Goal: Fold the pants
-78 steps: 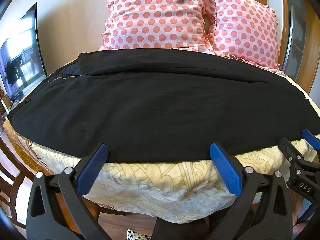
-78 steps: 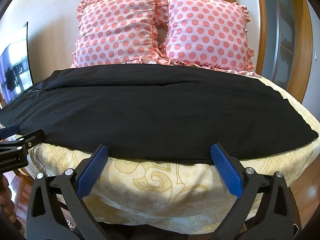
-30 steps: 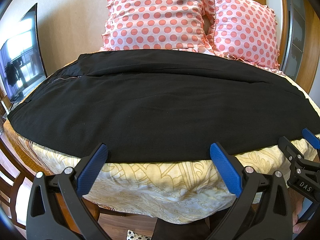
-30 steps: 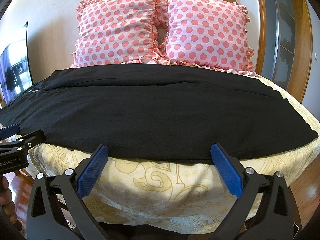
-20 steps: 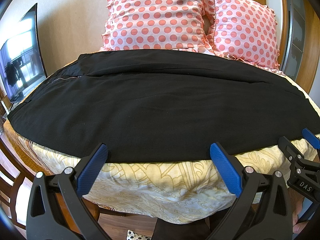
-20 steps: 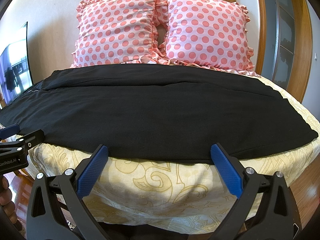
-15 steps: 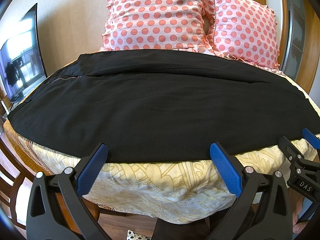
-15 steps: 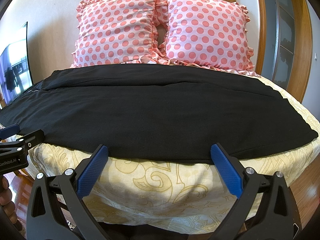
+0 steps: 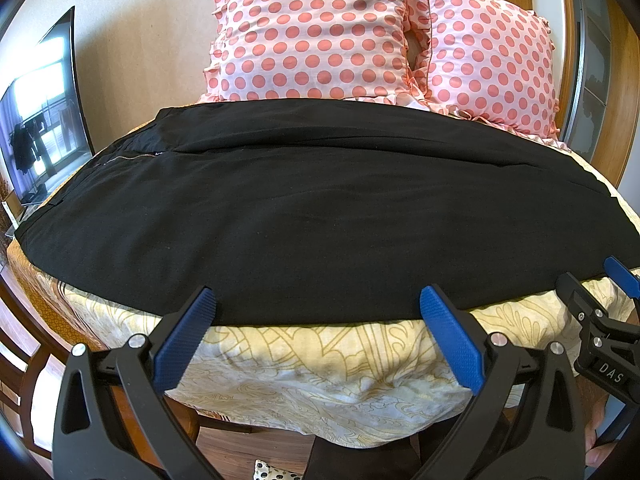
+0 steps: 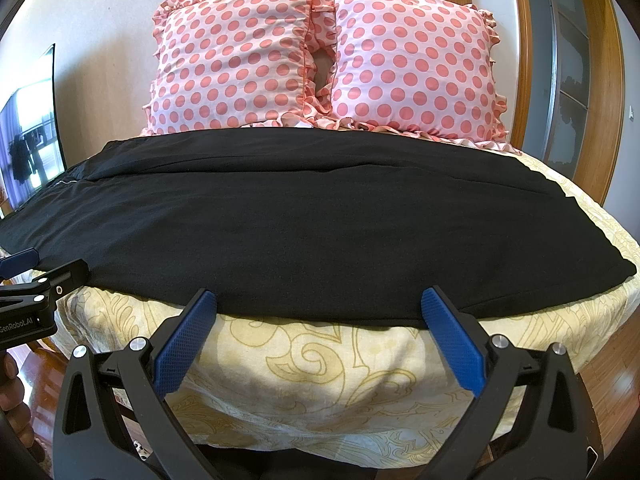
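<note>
While the black pants (image 9: 312,216) lie flat across the middle of the frame on the bed (image 9: 320,364), your left hand-held gripper (image 9: 316,312) hovers spread at their lower edge. Your right hand-held gripper (image 10: 318,312) is spread too, holding nothing.

Pants (image 9: 320,208) waistband end — cut off left.

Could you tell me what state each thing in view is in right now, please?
black pants: spread flat across the bed, not yet folded.
left gripper: open, empty, at the pants' near edge.
right gripper: open, empty, at the near edge.
polka-dot pillows: upright against the wall, side by side.
yellow bedspread: draped over the bed edge, wrinkled.
</note>
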Motion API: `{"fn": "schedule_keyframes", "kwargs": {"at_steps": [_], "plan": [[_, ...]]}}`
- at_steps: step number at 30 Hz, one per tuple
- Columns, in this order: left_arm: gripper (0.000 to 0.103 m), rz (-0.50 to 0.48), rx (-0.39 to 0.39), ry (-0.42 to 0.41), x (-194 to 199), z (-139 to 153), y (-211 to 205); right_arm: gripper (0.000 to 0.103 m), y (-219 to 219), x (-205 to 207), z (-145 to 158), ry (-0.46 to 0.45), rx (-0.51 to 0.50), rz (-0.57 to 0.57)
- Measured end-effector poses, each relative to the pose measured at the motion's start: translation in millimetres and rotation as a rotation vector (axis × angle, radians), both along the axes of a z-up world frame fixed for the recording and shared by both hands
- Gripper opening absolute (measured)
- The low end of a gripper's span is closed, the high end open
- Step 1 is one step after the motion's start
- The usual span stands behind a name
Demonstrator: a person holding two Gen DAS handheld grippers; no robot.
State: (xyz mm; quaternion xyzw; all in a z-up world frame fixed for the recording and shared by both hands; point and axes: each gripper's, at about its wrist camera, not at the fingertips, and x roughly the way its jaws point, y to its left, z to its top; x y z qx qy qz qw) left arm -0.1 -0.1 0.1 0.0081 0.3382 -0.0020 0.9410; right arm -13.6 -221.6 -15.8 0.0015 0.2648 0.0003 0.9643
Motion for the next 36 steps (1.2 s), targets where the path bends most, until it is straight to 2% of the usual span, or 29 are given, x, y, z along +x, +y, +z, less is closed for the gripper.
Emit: {"fn": "schedule_keyframes", "kwargs": {"at_steps": [13, 16, 18, 20, 23, 25, 27, 30, 34, 35, 36], "plan": [[0.101, 0.0, 0.0, -0.001, 0.0, 0.0, 0.0, 0.102, -0.1, 0.6, 3.4, 0.002, -0.001, 0.008], [0.101, -0.002, 0.003, -0.001, 0.0, 0.1, -0.2, 0.102, -5.7, -0.5, 9.3, 0.01, 0.012, 0.059], [0.101, -0.01, 0.003, 0.002, 0.1, 0.3, 0.6, 0.102, -17.3, -5.3, 15.2, -0.026, 0.076, 0.103], [0.101, -0.02, -0.003, 0.008, 0.4, 1.0, 2.6, 0.102, -41.6, -14.6, 31.7, -0.104, 0.17, 0.111], [0.101, -0.025, -0.015, 0.015, -1.1, 1.2, 5.5, 0.102, -72.7, -11.4, 64.5, -0.181, 0.162, 0.034], [0.101, -0.05, -0.046, 0.001, -2.8, 7.8, 8.4, 0.102, -93.7, 9.5, 89.7, -0.176, 0.095, -0.056], [0.101, -0.07, -0.057, -0.034, -6.0, 17.3, 10.2, 0.102, -114.6, 37.8, 107.2, -0.131, 0.077, -0.116], [0.101, -0.081, -0.052, -0.107, -8.5, 34.6, 9.4, 0.102, -149.6, 90.2, 124.8, -0.059, 0.115, -0.171], [0.101, -0.09, -0.098, -0.18, -5.1, 49.2, 14.9, 0.101, -192.9, 168.3, 123.5, 0.065, 0.199, -0.263], [0.101, -0.094, -0.117, -0.195, -4.0, 51.3, 16.6, 0.098, -203.3, 186.7, 120.7, 0.093, 0.213, -0.296], [0.101, -0.099, -0.14, -0.208, -0.7, 52.1, 19.5, 0.086, -212.5, 202.3, 115.7, 0.12, 0.222, -0.33]]}}
